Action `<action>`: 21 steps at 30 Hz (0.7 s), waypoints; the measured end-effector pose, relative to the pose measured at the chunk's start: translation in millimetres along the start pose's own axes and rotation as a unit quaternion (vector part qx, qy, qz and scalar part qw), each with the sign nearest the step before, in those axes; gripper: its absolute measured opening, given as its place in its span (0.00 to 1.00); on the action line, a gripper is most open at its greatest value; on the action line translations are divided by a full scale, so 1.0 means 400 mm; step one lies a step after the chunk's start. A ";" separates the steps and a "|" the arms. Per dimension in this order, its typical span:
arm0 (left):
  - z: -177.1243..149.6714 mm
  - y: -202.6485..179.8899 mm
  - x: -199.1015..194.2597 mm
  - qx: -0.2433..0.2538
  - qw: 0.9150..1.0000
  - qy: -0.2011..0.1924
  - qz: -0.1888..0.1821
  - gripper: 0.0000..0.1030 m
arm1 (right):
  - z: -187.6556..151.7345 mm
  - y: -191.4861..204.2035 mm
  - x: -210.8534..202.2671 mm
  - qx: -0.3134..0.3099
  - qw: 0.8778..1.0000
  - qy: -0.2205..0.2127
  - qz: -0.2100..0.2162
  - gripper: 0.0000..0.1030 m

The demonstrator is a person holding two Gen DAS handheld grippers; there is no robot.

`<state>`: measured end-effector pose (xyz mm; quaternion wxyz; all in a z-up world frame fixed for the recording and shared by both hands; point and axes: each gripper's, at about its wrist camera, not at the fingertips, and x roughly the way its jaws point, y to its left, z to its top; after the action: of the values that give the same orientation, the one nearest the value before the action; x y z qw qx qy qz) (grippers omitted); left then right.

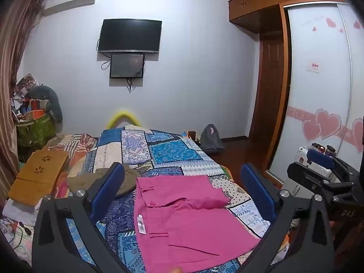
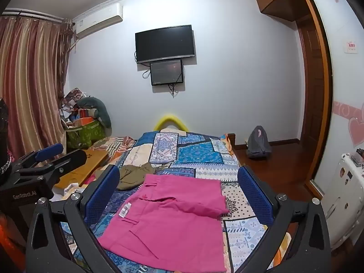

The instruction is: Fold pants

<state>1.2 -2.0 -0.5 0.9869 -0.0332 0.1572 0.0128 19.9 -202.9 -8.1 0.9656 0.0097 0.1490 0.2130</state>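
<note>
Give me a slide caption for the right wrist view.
Open right gripper above folded pink pants on a patchwork bedspread.

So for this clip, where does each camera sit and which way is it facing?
Left wrist: on the left gripper, above the near end of the bed, facing the wall TV; its open jaws frame the pink pants, and the right gripper shows at right.
Right wrist: on the right gripper, same heading, jaws open; the left gripper shows at left.
Shared: pants, patchwork bedspread, olive garment, TV, wardrobe.
</note>
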 end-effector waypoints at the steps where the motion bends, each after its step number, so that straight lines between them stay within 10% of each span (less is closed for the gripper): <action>1: 0.000 -0.003 0.003 0.005 1.000 0.003 0.001 1.00 | -0.001 -0.001 0.000 0.000 1.000 -0.001 -0.002 1.00; 21: 0.002 -0.013 0.008 0.006 1.000 0.004 -0.020 1.00 | 0.006 0.001 0.000 -0.003 1.000 0.002 -0.004 1.00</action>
<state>4.6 -6.9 -0.4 0.9866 -0.0300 0.1601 -0.0080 20.4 -202.3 -5.8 0.9661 0.0059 0.1508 0.2094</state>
